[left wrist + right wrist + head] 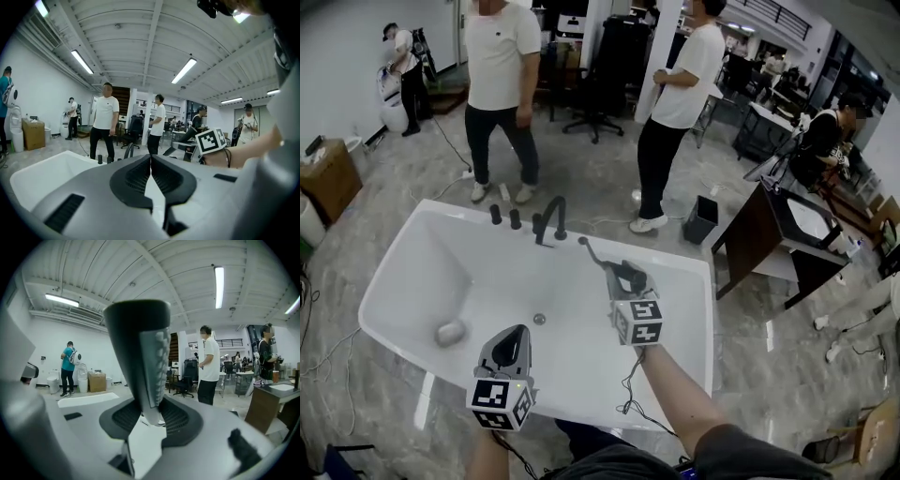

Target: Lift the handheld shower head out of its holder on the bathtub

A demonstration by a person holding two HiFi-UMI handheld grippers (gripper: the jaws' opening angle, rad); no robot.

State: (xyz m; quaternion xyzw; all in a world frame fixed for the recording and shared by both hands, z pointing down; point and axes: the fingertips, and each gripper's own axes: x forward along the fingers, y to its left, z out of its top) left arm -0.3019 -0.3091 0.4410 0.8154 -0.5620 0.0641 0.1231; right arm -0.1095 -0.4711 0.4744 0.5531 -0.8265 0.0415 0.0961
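Observation:
The handheld shower head (598, 260) is a dark wand with a grey face. It stands upright between my right gripper's jaws in the right gripper view (145, 352), held above the white bathtub (412, 246) just in front of the black faucet (553, 217). My right gripper (623, 277) is shut on its lower end (150, 414). My left gripper (517, 332) hovers over the tub's near side, to the left of the right one. Its jaws meet with nothing between them (150, 164).
Two black knobs (504, 217) stand left of the faucet. A drain (539, 319) and a grey rounded lump (450, 332) lie in the tub. Two people (502, 84) (680, 103) stand beyond the tub. A black bin (701, 218) and a wooden vanity (769, 230) are at right.

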